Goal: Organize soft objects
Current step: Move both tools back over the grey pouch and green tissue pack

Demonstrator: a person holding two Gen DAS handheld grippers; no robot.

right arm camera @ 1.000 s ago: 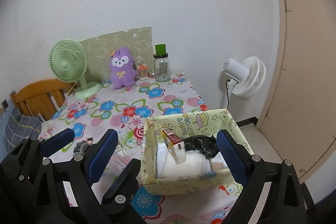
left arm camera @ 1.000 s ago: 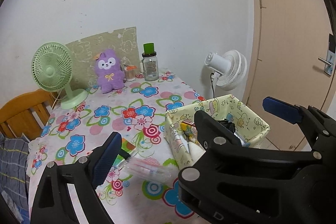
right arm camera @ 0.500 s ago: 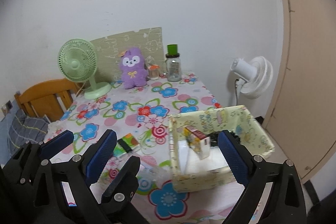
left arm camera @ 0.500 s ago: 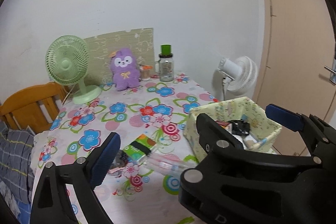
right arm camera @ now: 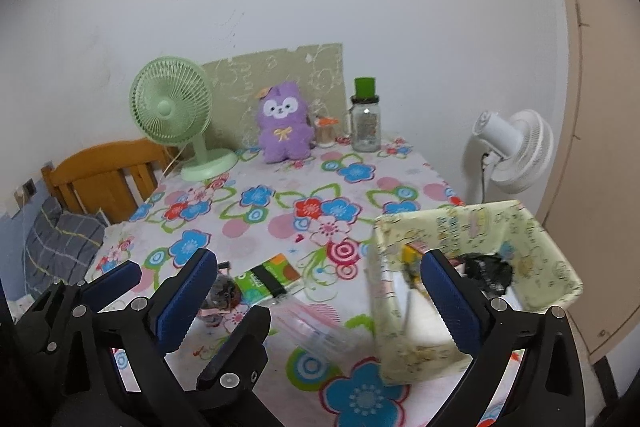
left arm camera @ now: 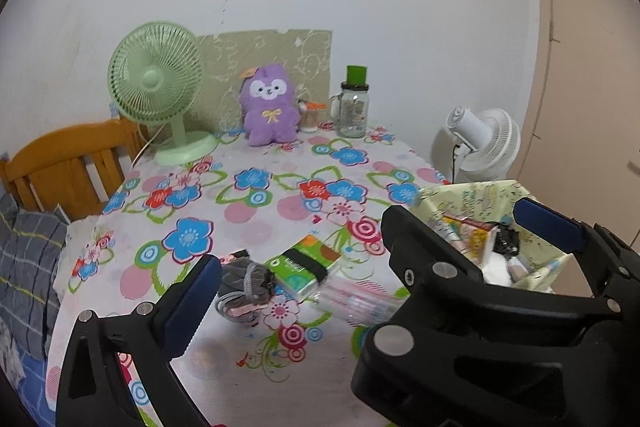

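While both grippers hang over the near edge of the desk (left arm camera: 256, 215), their fingers are spreading apart and nothing is caught between them: the left gripper (left arm camera: 360, 255) fills the lower part of its own view, and the right gripper (right arm camera: 320, 291) does the same in the right wrist view. In the left wrist view, a small grey soft bundle (left arm camera: 244, 283) lies low and centre on the flowered cloth, just beside the left finger's blue pad, with a green tissue pack (left arm camera: 306, 263) touching its right side and a clear plastic packet (left arm camera: 360, 301) below and right of that. A pale yellow patterned box (right arm camera: 476, 275) sits at the lower right of the right wrist view, holding a black crumpled item (right arm camera: 486, 273) and some cartons; its near side is blurred. At the far edge of the desk, centre of the frame, a purple plush toy (left arm camera: 270, 105) sits upright against a green patterned board (left arm camera: 276, 55), with a green desk fan (left arm camera: 158, 87) to its left and a glass jar with a green lid (left arm camera: 354, 103) to its right. A white fan (left arm camera: 486, 143) stands at the right, off the desk.
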